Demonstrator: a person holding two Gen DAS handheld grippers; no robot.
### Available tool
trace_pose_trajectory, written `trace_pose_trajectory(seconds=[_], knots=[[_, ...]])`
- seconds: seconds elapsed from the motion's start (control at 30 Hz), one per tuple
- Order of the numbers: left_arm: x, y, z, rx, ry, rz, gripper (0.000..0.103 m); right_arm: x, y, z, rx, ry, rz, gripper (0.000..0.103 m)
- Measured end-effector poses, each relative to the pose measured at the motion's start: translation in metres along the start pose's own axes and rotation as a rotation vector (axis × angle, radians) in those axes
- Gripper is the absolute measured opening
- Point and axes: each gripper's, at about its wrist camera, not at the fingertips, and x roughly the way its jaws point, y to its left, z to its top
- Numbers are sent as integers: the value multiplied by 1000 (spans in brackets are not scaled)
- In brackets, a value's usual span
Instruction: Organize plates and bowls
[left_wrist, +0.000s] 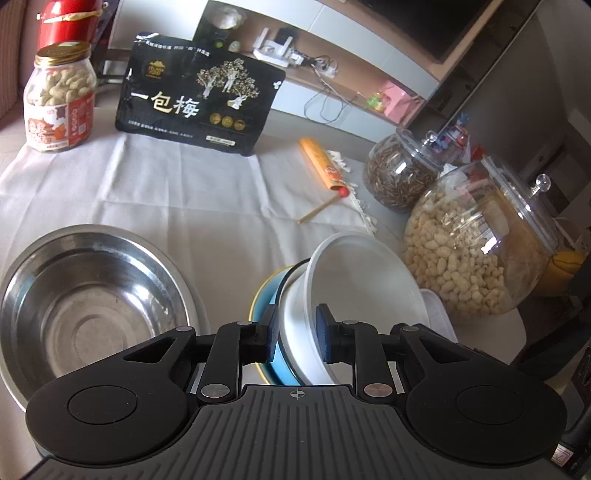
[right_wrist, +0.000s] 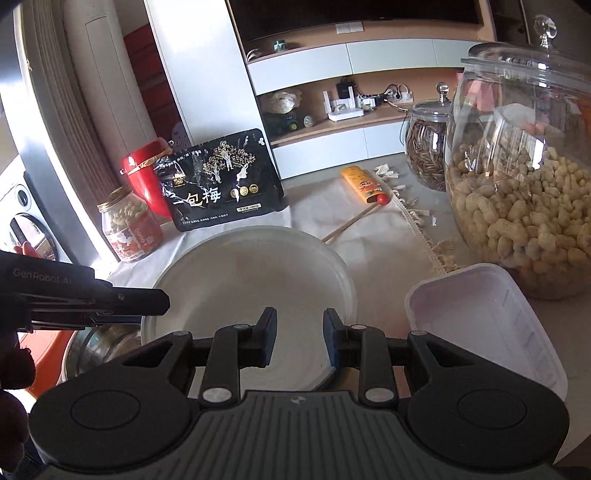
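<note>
In the left wrist view my left gripper (left_wrist: 297, 332) is shut on the near rim of a white plastic bowl (left_wrist: 365, 280), which tilts inside a blue bowl with a gold rim (left_wrist: 264, 306). A steel bowl (left_wrist: 88, 299) sits to the left on the white cloth. In the right wrist view my right gripper (right_wrist: 300, 338) is open and empty, its jaws just above the white bowl (right_wrist: 251, 284). The left gripper (right_wrist: 147, 299) reaches in from the left and holds that bowl's rim. The steel bowl (right_wrist: 96, 345) shows partly below it.
A white rectangular plastic container (right_wrist: 480, 317) sits right of the bowl. A big peanut jar (right_wrist: 524, 192) and a dark seed jar (right_wrist: 424, 144) stand at right. A black snack bag (right_wrist: 221, 181), small peanut jar (right_wrist: 127, 229), red tin (right_wrist: 146, 173) and orange pack (right_wrist: 364, 184) stand behind.
</note>
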Motion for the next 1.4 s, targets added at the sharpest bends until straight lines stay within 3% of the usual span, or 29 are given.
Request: trace_pose_trajectory(seconds=[0.13,0.2,0.37,0.5,0.67,1.0,1.13,1.27,1.4], knots=[[-1,0,-1,24,-14,48,37,-3,-8,4,39,-29,26,27],[-3,0,-1,22,-23,48,36,-7,-15,7,68,-50,45,27],[-21,0,-1,-5,-114,-56,34,-14,-27,7,121,-90,51,30],[-11,-6,-2,34,-78,0,34,-14,-34,8,132,-102,27,38],[10,-7,-8,53,-12,50,34,0,-37,7,124,-35,7,41],[37,4,-6,25,47,73,36,38,-46,0,171,134,65,44],[41,3,-4,37,52,77,40,59,-52,-1,222,227,109,44],[56,8,-4,21,128,55,42,78,-56,-2,291,320,185,45],[63,10,-4,7,165,34,43,84,-54,-1,303,349,196,48]])
